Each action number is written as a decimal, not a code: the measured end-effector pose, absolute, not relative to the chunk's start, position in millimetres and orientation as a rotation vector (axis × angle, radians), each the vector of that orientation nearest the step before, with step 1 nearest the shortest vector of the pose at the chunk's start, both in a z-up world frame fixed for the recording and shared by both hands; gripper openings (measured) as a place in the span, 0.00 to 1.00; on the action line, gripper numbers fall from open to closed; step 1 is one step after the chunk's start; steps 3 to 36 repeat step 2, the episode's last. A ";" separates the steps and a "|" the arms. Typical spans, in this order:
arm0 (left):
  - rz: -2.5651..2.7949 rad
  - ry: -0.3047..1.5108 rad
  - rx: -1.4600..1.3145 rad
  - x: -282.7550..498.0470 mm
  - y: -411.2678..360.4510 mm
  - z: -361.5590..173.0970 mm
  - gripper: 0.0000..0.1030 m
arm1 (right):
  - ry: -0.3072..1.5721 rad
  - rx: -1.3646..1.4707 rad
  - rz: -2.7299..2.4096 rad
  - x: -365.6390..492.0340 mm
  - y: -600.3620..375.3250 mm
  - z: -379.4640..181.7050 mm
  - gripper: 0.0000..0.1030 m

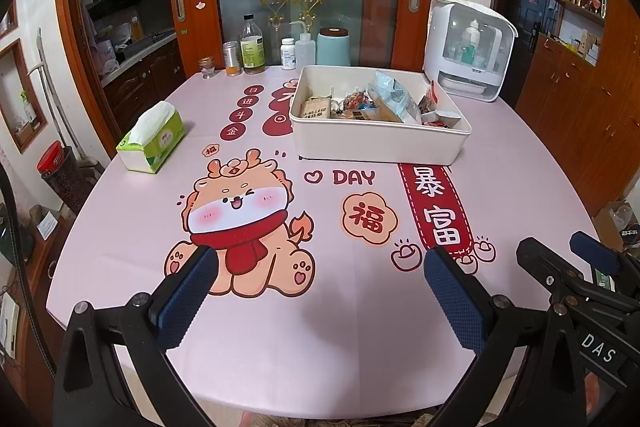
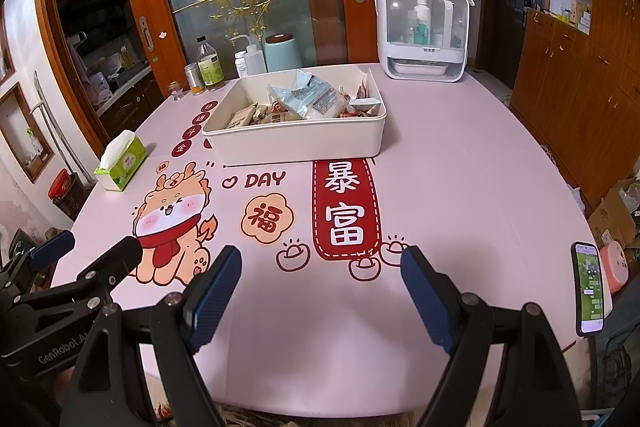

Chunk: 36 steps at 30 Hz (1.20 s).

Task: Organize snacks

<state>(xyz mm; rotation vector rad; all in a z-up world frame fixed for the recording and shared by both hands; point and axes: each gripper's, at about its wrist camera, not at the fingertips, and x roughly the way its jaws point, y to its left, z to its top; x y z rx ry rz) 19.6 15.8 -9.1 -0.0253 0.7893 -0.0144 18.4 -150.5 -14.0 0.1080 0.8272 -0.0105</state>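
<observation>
A white rectangular bin [image 1: 376,143] [image 2: 296,143] stands past the middle of the pink table, holding several snack packets, among them a large pale blue bag [image 1: 394,97] [image 2: 308,95]. My left gripper [image 1: 320,263] hovers open over the near part of the table, nothing between its blue pads. My right gripper [image 2: 322,263] is likewise open and empty, side by side with the left one. Each gripper shows at the edge of the other's view. Both are well short of the bin.
A green tissue pack [image 1: 152,137] [image 2: 120,161] lies at the table's left. Bottles, jars and a mint canister [image 1: 334,47] line the far edge. A white cabinet box [image 1: 468,47] [image 2: 422,31] stands at the far right. A phone [image 2: 588,293] lies at the near right edge.
</observation>
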 end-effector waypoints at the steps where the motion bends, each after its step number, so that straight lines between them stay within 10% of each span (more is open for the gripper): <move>1: -0.014 0.789 -0.025 19.6 15.3 -9.4 0.99 | 0.827 0.108 -0.010 18.5 -150.6 -14.0 0.80; 36: -0.013 0.787 -0.025 19.0 16.1 -10.3 0.99 | 0.827 0.108 -0.011 18.3 -150.8 -14.2 0.80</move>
